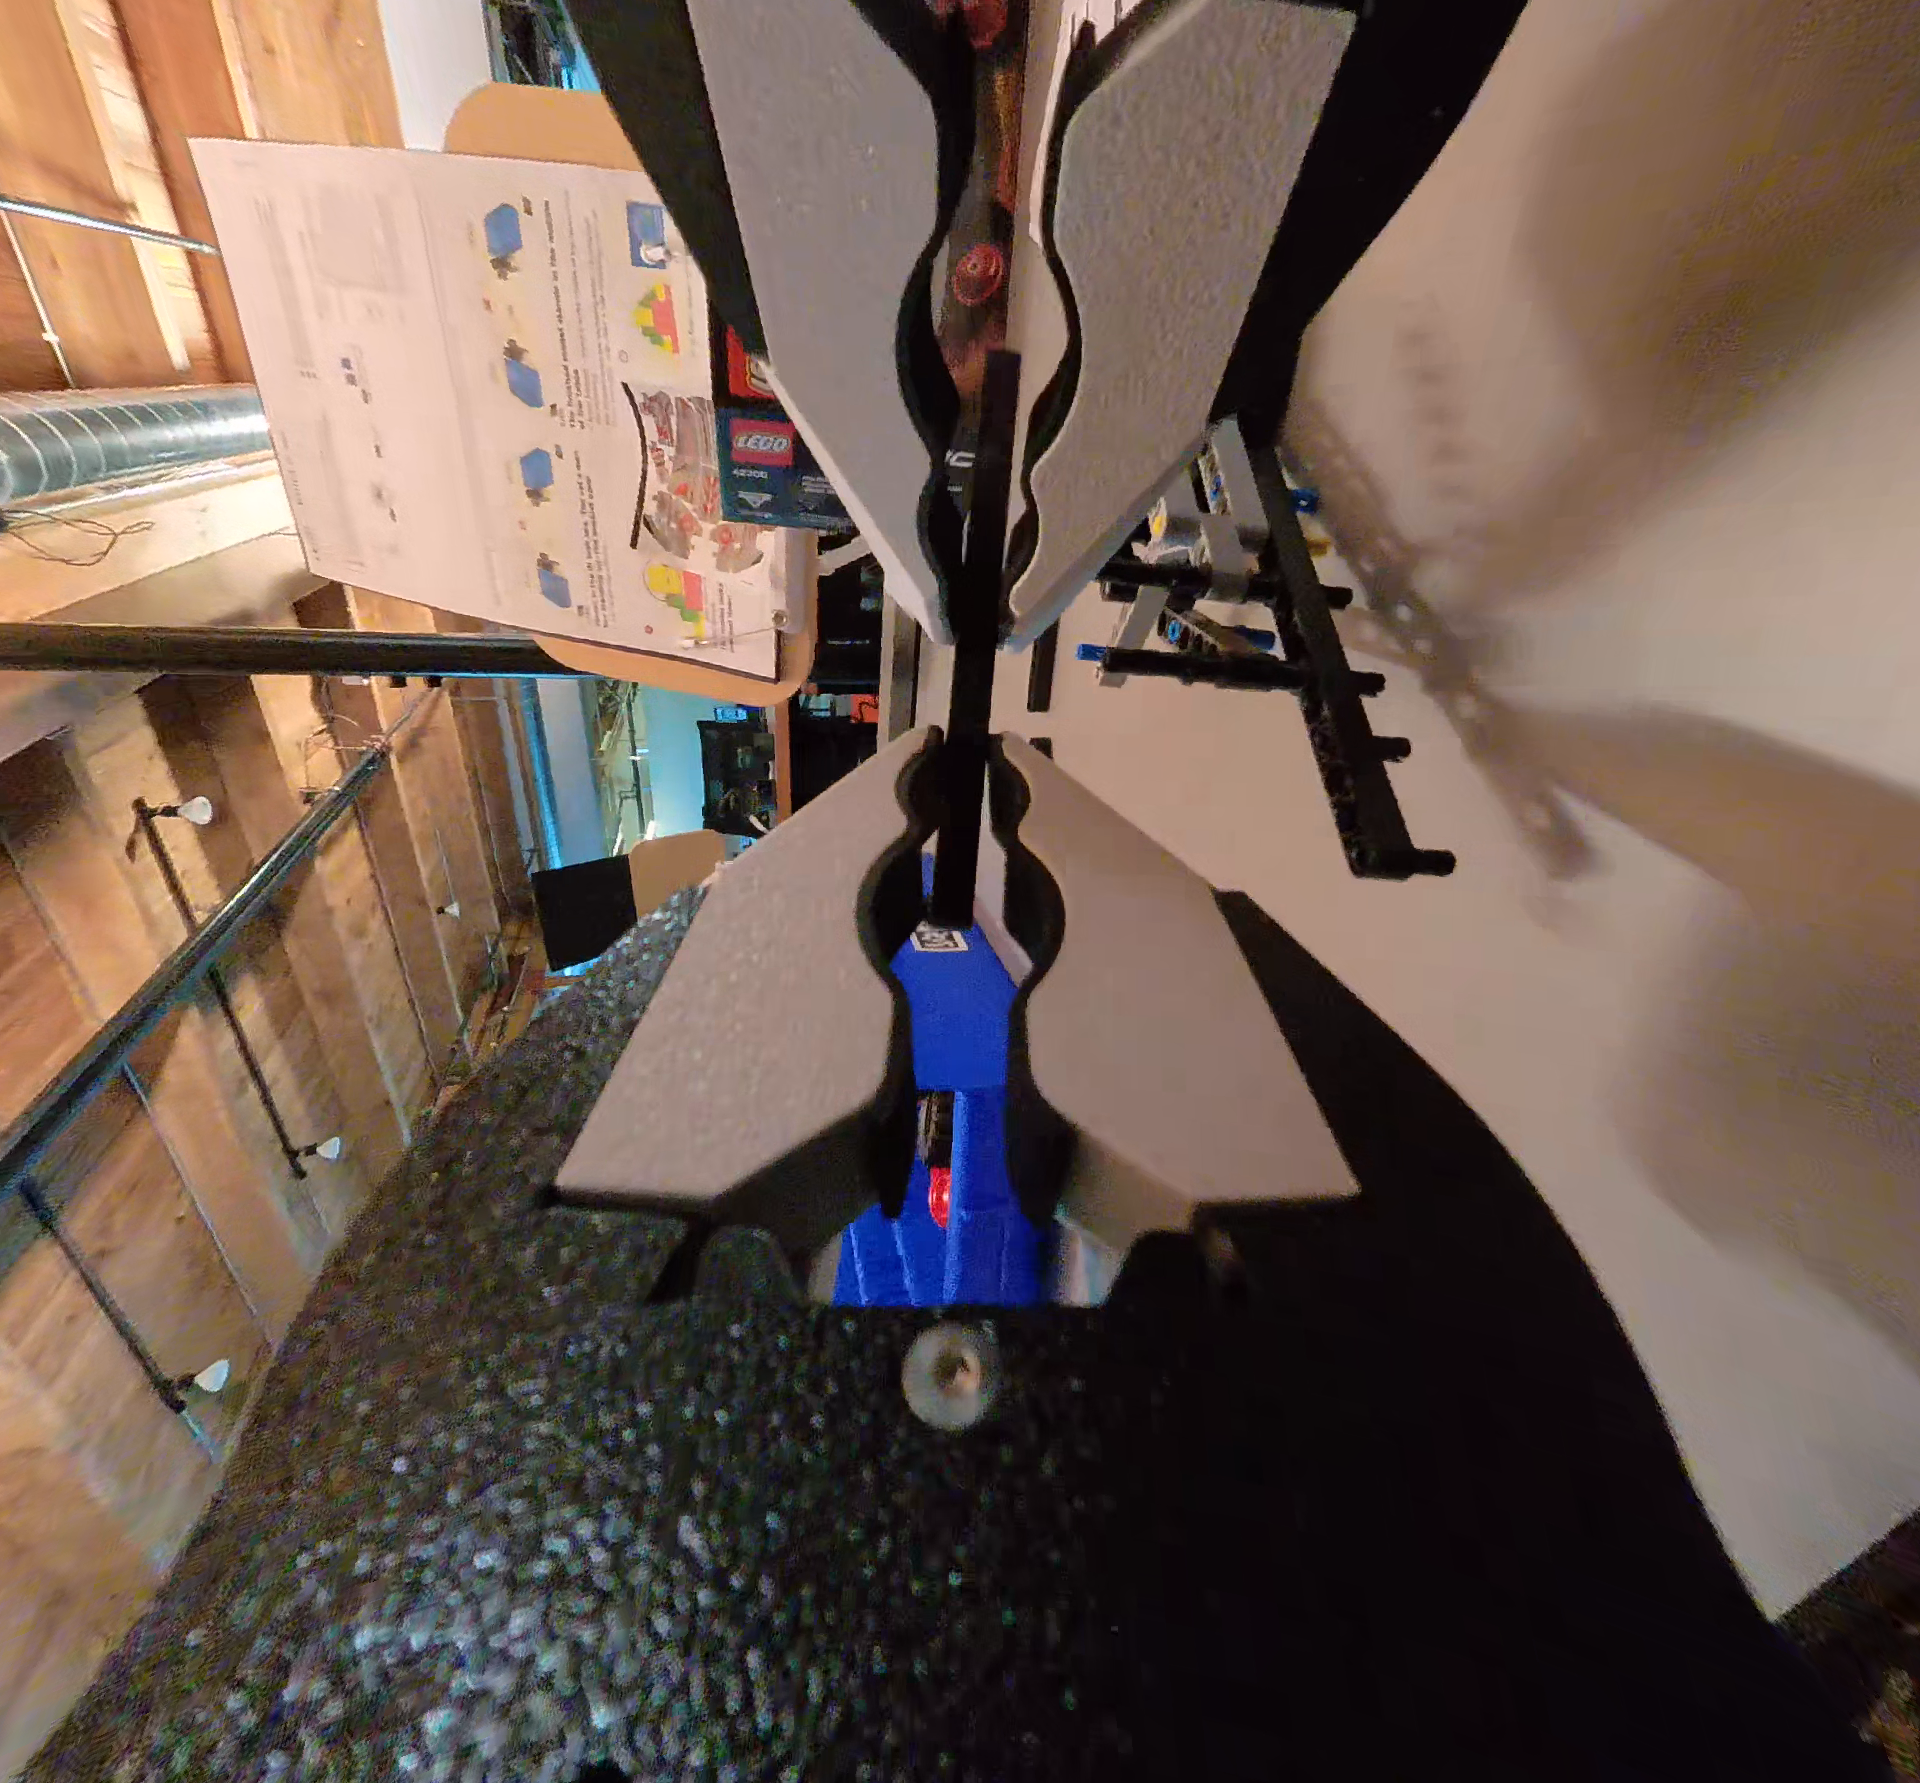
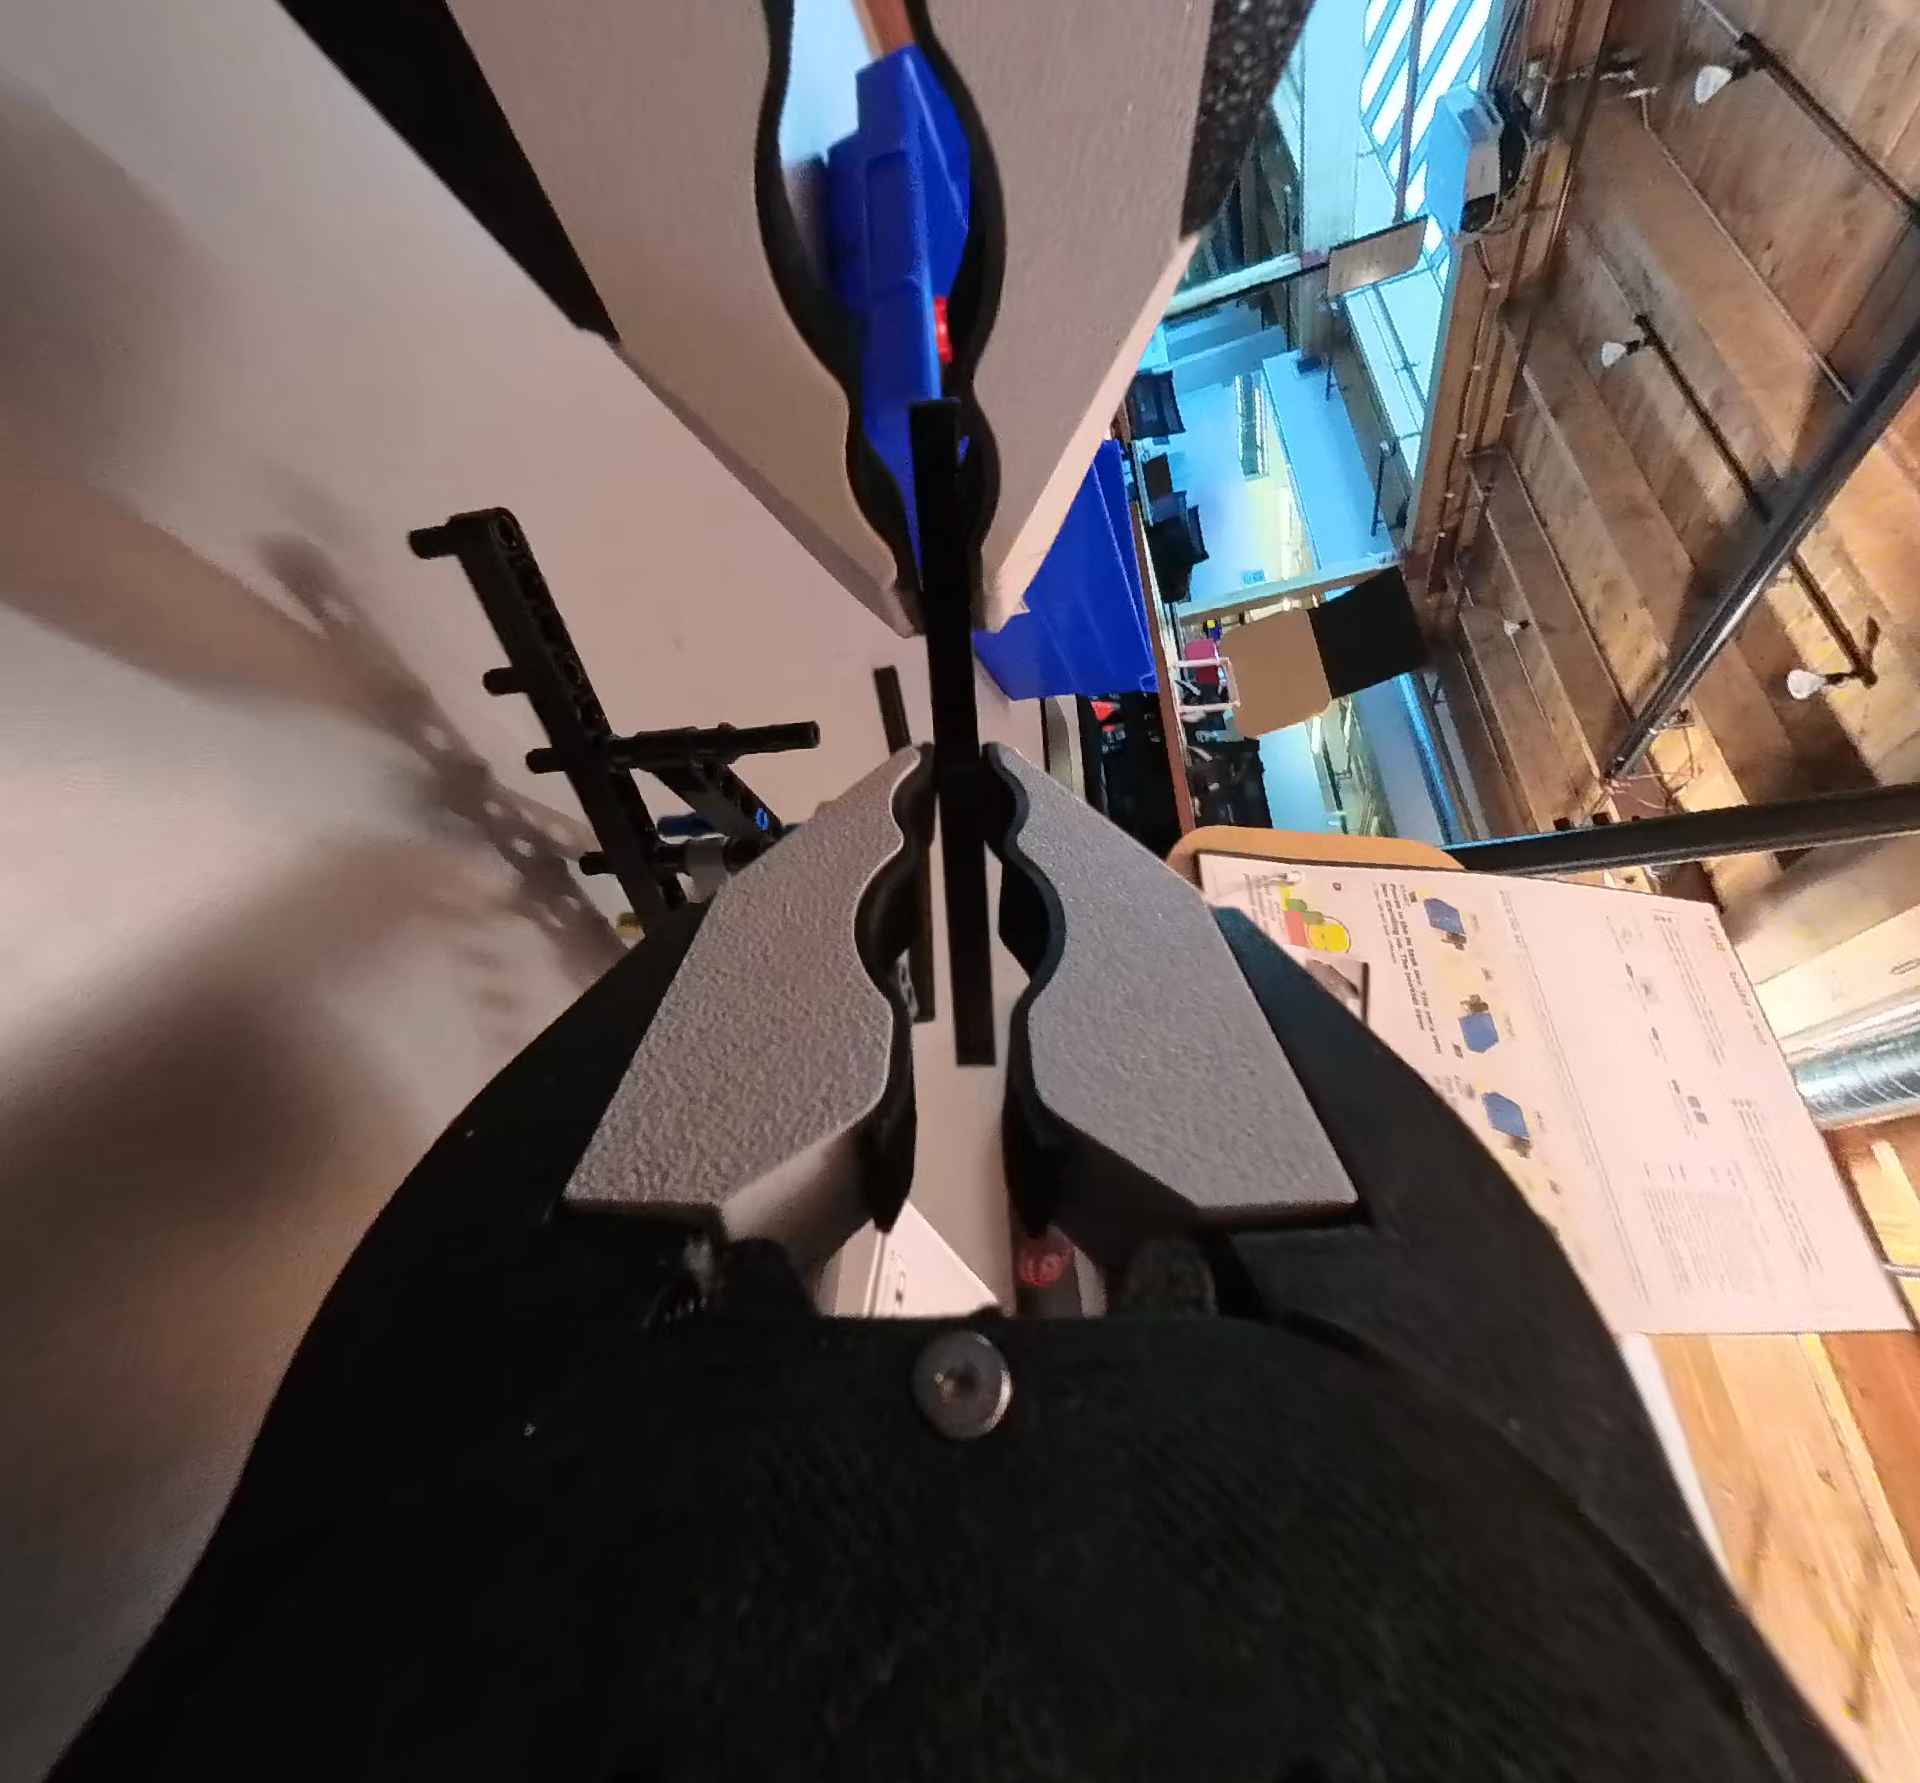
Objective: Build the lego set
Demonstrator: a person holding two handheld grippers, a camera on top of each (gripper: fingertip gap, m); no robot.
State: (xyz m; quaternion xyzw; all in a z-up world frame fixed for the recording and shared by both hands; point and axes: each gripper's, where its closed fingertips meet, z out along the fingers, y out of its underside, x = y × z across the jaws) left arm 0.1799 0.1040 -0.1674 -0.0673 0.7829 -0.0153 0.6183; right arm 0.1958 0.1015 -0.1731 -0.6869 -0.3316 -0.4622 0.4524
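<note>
A long thin black lego rod is held in the air between my two grippers, which face each other tip to tip. My left gripper is shut on one end of it. My right gripper is shut on the other end of the rod. Each gripper also shows at the top of the other's view, the right gripper in the left wrist view and the left gripper in the right wrist view. A partly built black lego frame with pins and grey and blue parts lies on the white table beside the grippers. It also shows in the right wrist view.
A blue bin stands at the table's edge. An instruction sheet on a board stands behind, with a lego box by it. Red gear pieces show behind the right gripper. A short black piece lies on the table. Left and right tips are no more than a few centimetres apart.
</note>
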